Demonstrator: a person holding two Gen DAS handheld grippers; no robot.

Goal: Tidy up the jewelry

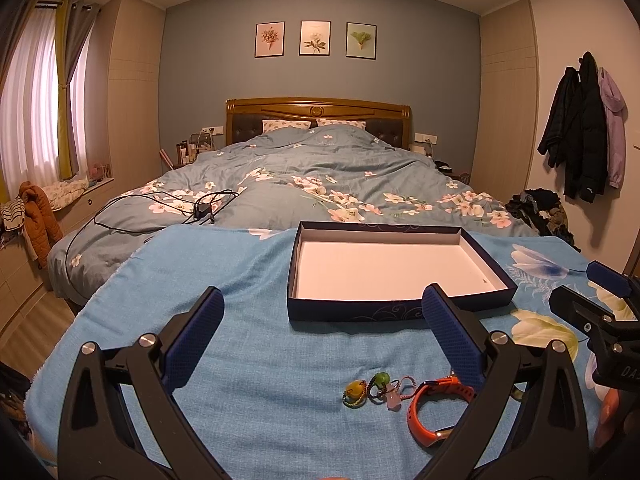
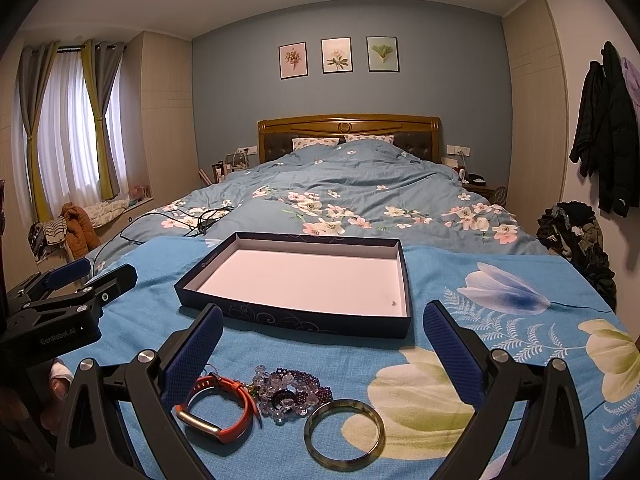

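Jewelry lies loose on the blue floral cloth [image 2: 460,280] at the foot of the bed, none of it in the box. Nearest the right gripper [image 2: 326,326] sit an orange wristband [image 2: 218,406] with a metal-edged face, a tangle of clear and purple beaded bracelets [image 2: 290,394] touching the band's strap, and a dark greenish bangle [image 2: 344,434] lying flat just to the right of the beads. In the left wrist view the same orange wristband [image 1: 434,410] shows, with a cluster of small pieces beside it: a yellow-green charm [image 1: 355,392], a green one [image 1: 379,382] and a pale pink one [image 1: 394,402] on thin cords (too small to tell apart further).

Beyond the jewelry stands a shallow dark blue box [image 2: 304,316] with a scroll pattern on its outer wall and a white lining. Its floor is bare apart from a tiny speck near the right front corner. The box [image 1: 360,308] rests flat on the cloth, well apart from the pieces.

Both tools are spread wide with nothing between their blue pads. The left gripper [image 1: 322,326] hovers over the cloth with the wristband by its right finger; the right gripper hangs above the wristband, beads and bangle. Each tool shows at the edge of the other's view.

A black cable [image 1: 160,208] lies on the flowered duvet [image 1: 320,172] behind.
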